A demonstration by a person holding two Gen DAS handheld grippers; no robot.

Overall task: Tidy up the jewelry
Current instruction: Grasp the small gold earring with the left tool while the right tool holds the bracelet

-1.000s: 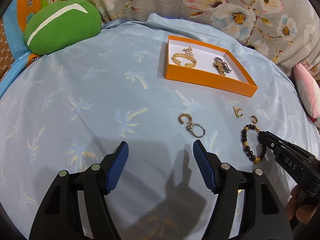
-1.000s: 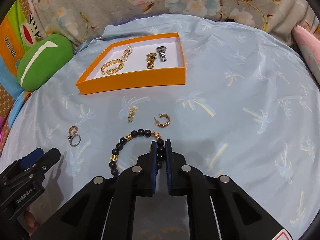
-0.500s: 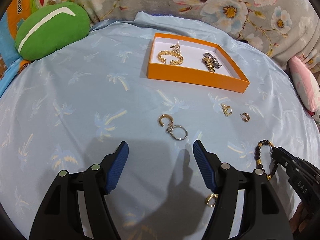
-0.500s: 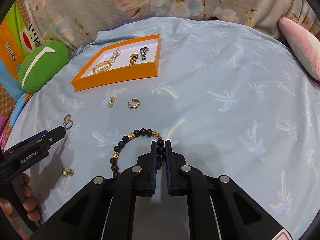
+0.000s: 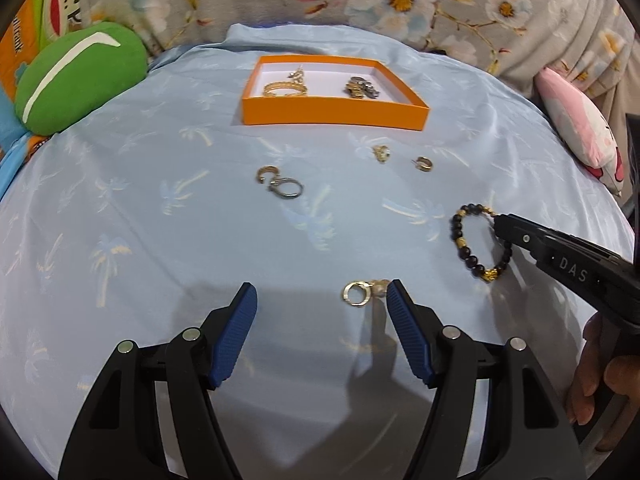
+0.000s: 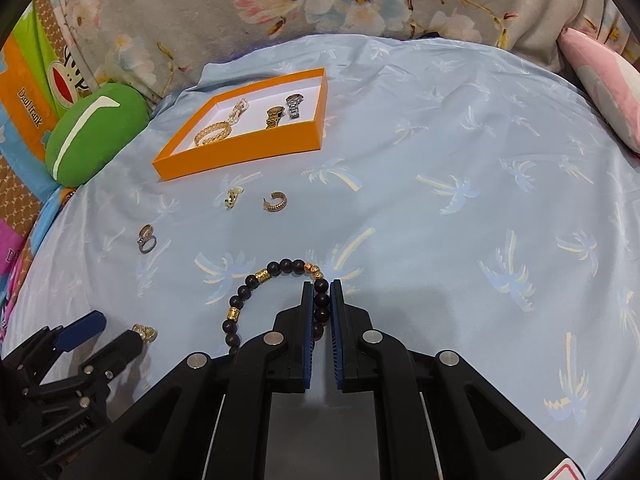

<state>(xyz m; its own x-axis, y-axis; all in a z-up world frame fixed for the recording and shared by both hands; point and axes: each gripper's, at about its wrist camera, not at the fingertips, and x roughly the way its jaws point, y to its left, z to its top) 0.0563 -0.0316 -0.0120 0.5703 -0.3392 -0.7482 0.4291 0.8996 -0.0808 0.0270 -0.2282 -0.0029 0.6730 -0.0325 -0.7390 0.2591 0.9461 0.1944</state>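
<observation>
Both tongs are low over the blue sheet, and they differ.

From the left wrist view, your left gripper (image 5: 320,306) stands wide open and holds nothing. A small gold ring pair (image 5: 362,292) lies on the sheet (image 5: 120,208) just inside its right finger, nearly touching the pad, so it sits off-centre to the right of the gap. Further out lie two linked rings (image 5: 280,184), then two gold earrings (image 5: 402,157) nearer the box (image 5: 334,114). The box stands toward the far edge of the sheet, its long side across your view, with a gold chain and watches already inside. At the right, your right gripper (image 5: 500,222) pinches the bead bracelet (image 5: 478,246).

From the right wrist view, your right gripper (image 6: 322,284) is closed to a narrow slit on the bracelet (image 6: 260,284), with beads caught between the pads; the rest of the loop arcs away to the left, seemingly just clear of the sheet. The box (image 6: 244,148) lies ahead and well to the left, its long axis slanting from near left to far right. Your left gripper (image 6: 100,334) shows in the lower left corner, with the ring pair (image 6: 145,332) at its tip.

The bracelet probably goes forward and left to the box; the left hand is nearer the ring pair and likely needs a small shift right to centre it.
</observation>
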